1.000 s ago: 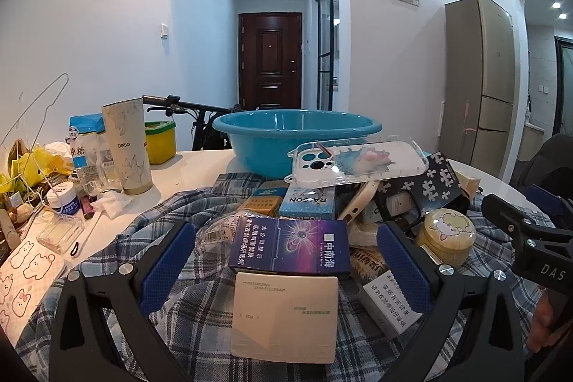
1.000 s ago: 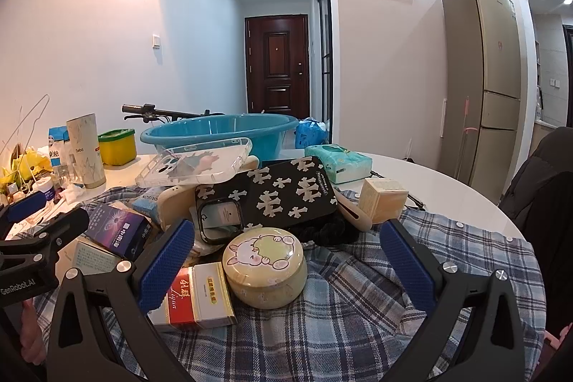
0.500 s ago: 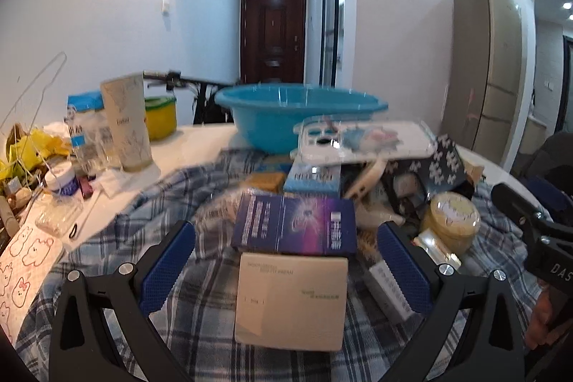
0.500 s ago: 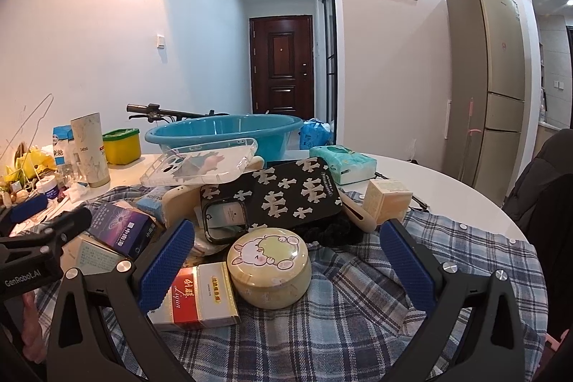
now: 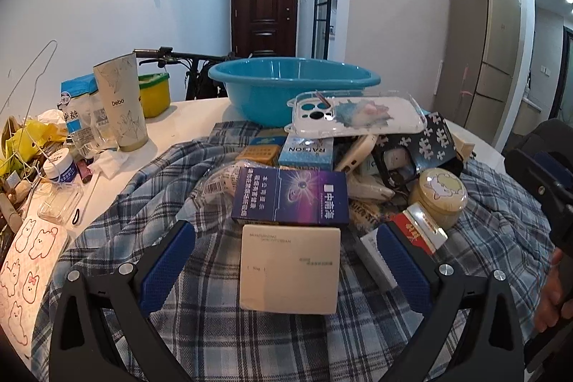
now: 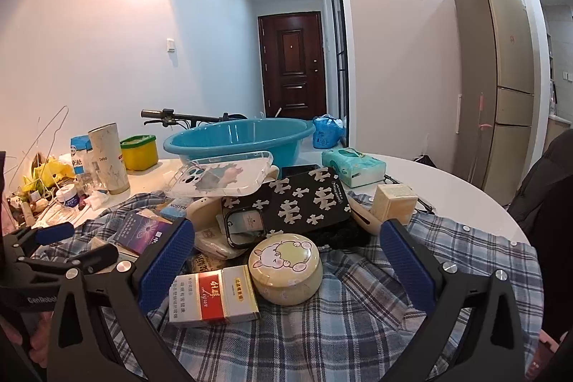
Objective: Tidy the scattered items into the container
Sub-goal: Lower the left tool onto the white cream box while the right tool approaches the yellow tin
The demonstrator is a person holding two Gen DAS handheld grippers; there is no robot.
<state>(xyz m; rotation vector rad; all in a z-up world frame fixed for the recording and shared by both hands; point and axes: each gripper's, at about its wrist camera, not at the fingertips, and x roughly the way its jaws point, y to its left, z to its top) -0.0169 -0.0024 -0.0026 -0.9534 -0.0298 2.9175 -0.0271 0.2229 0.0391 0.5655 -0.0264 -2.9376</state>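
My left gripper (image 5: 286,264) hangs with its jaws spread wide and holding nothing; a cream box (image 5: 289,269) lies flat between the blue pads (image 5: 166,262) without touching either. My right gripper (image 6: 286,260) is equally wide apart and empty, with a round tin with a cartoon lid (image 6: 285,269) and a red-and-white cigarette pack (image 6: 215,292) between its fingers.

The items sit heaped on a plaid cloth (image 6: 358,328). The blue basin (image 5: 293,88) stands on the white table (image 6: 447,185) at the far side, behind the heap. In the way lie a purple cigarette box (image 5: 290,196), a clear phone case (image 5: 358,115) on top of the pile and a black phone case with white crosses (image 6: 297,199).

Far left, a tall paper cup (image 5: 120,102), a yellow tub (image 5: 154,93) and small jars crowd the table. To the right are a green tissue pack (image 6: 352,167) and a small beige box (image 6: 394,203).

Much of the pile's lower layer is buried; something cream and curved pokes out under the cases, possibly a strap, but I cannot tell. The basin's inside is hidden in the left view.
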